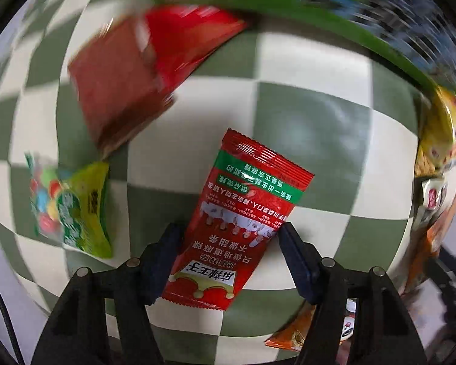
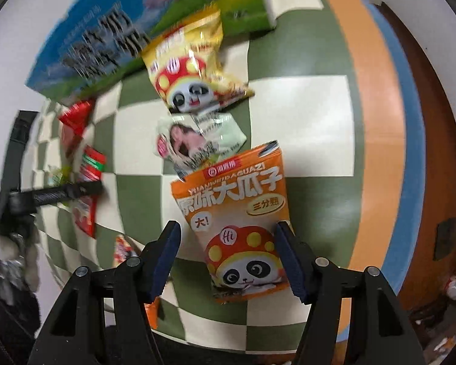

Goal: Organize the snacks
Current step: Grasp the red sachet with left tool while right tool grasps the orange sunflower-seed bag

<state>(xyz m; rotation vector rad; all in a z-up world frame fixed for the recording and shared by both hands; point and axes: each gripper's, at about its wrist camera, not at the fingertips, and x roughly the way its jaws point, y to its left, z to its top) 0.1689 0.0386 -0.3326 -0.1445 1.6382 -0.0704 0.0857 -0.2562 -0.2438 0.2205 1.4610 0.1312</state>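
Observation:
In the left wrist view my left gripper [image 1: 228, 240] is open, its fingers either side of a red spicy-strip packet [image 1: 243, 213] lying on the checkered cloth [image 1: 304, 115]. In the right wrist view my right gripper [image 2: 226, 237] is open around the lower part of an orange melon-seed bag [image 2: 237, 219] with a panda on it. The right finger touches the bag's edge; the left finger stands apart. The left gripper [image 2: 63, 194] shows in the right wrist view at the left, over the red packet [image 2: 89, 176].
Left view: a brown and red packet [image 1: 130, 73] upper left, a green candy bag [image 1: 73, 206] at the left, yellow snacks [image 1: 440, 140] at the right. Right view: a yellow panda bag [image 2: 191, 67], a pale packet [image 2: 197, 140], a colourful box [image 2: 121, 24] behind, the orange and blue table border [image 2: 377, 121].

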